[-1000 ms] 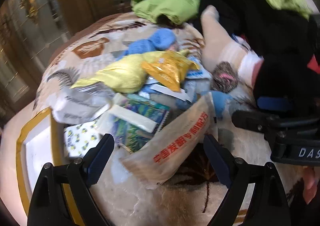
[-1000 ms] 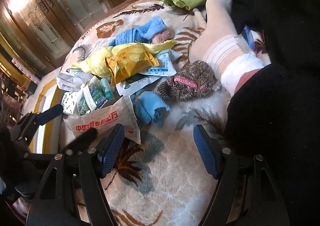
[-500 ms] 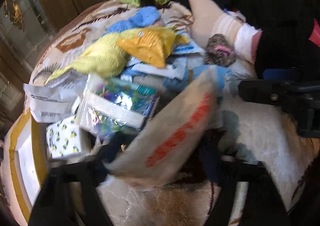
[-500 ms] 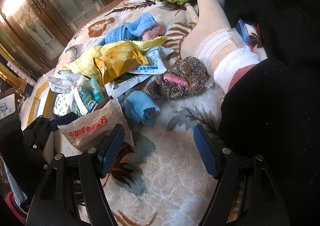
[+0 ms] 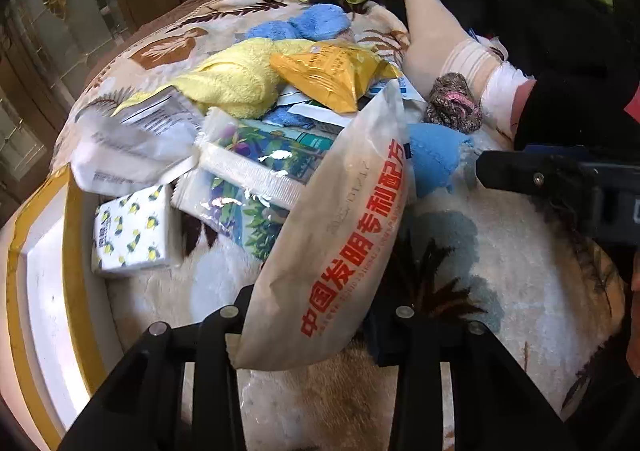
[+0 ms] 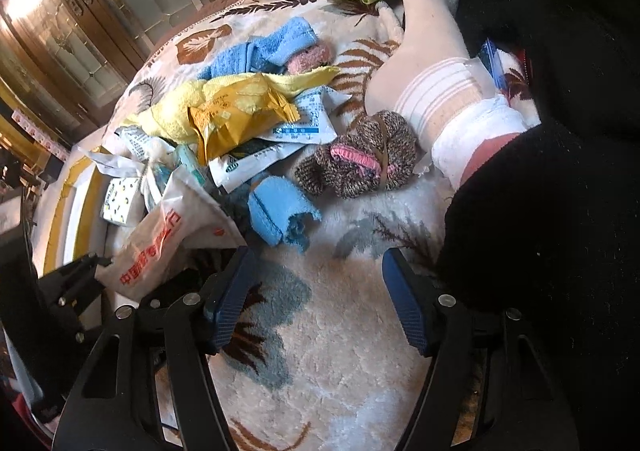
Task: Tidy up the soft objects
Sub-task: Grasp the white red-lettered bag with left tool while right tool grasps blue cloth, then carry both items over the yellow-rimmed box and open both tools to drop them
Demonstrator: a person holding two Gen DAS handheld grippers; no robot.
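Left wrist view shows us a leaf-patterned blanket carrying a heap of soft things toward its far-left edge. Our left gripper is closing on the pale packet, which sits between the jaws, tilted up off the blanket. We should pinch near its sealed end and lift it slowly, clear of the floral pouch. Red Chinese characters run along it. Our right gripper hangs apart, narrowing slightly, holding nothing.
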